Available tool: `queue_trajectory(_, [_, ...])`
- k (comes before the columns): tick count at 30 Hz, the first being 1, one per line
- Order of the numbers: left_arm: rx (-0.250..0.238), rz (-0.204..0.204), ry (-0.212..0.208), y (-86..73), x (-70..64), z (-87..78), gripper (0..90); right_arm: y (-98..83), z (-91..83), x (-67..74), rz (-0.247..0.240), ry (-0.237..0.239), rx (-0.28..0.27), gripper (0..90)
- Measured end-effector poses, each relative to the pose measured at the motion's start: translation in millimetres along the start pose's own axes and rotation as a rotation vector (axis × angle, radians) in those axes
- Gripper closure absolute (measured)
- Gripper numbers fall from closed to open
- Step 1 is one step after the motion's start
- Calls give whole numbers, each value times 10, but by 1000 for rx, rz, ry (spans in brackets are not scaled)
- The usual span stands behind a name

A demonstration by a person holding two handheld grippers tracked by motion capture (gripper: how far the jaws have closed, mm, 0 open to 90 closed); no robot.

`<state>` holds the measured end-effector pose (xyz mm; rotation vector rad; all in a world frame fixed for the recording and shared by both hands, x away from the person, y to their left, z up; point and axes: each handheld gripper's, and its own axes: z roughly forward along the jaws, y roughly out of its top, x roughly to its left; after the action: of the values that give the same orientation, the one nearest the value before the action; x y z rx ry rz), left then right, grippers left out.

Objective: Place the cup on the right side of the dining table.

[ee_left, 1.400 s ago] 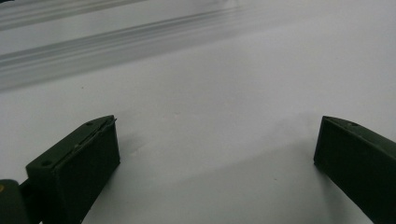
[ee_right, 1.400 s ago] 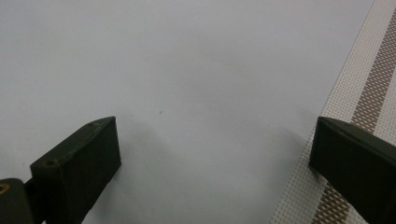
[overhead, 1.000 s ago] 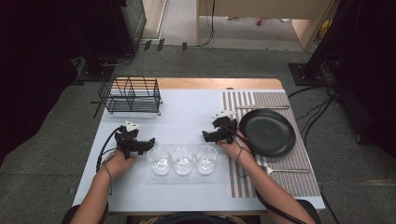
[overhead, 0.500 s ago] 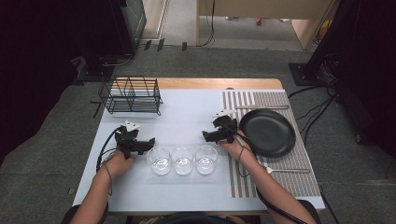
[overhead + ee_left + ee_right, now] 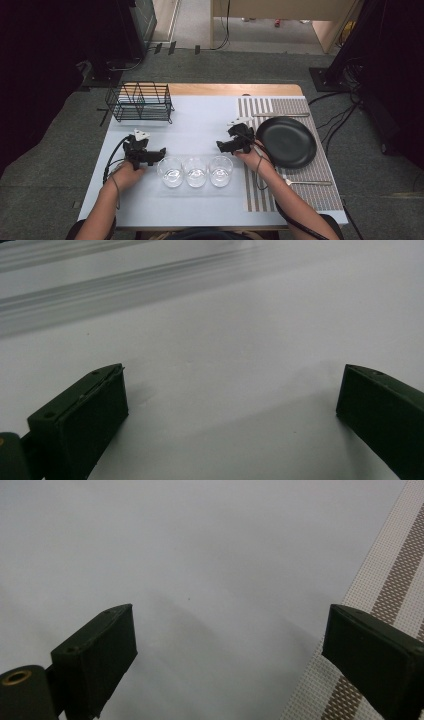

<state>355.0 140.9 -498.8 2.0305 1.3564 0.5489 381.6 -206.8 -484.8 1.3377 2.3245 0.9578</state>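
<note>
Three clear glasses stand in a row near the table's front: left glass [image 5: 172, 172], middle glass [image 5: 196, 171], right glass [image 5: 220, 170]. My left gripper [image 5: 161, 151] lies just left of and behind the left glass, pointing right; its jaws [image 5: 232, 372] stand wide apart over bare white table, nothing between them. My right gripper [image 5: 221, 146] sits behind the right glass, pointing left, at the edge of the striped placemat [image 5: 260, 197]. It is open too [image 5: 230, 611], with only tabletop and the placemat's edge [image 5: 395, 575] under it.
A black plate [image 5: 286, 141] rests on the placemat right of my right hand. A fork [image 5: 307, 181] lies in front of the plate, and a long utensil [image 5: 280, 115] lies behind it. A black wire rack [image 5: 141, 102] stands at the back left.
</note>
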Motion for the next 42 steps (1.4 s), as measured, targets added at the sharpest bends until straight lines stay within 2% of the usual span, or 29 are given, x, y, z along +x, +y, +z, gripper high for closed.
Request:
queue_trajectory(17, [0,-1,0,0,-1,0,0,27,-77,14,-10,13,-2,72])
queue_trajectory(21, [0,-1,0,0,-1,0,0,28,-101,16,-12,4,0,154])
queue_trajectory(29, [0,-1,0,0,-1,0,0,34,-135,4,-4,6,-3,150])
queue_trajectory(42, [0,-1,0,0,-1,0,0,32,-196,39,-31,19,-3,150])
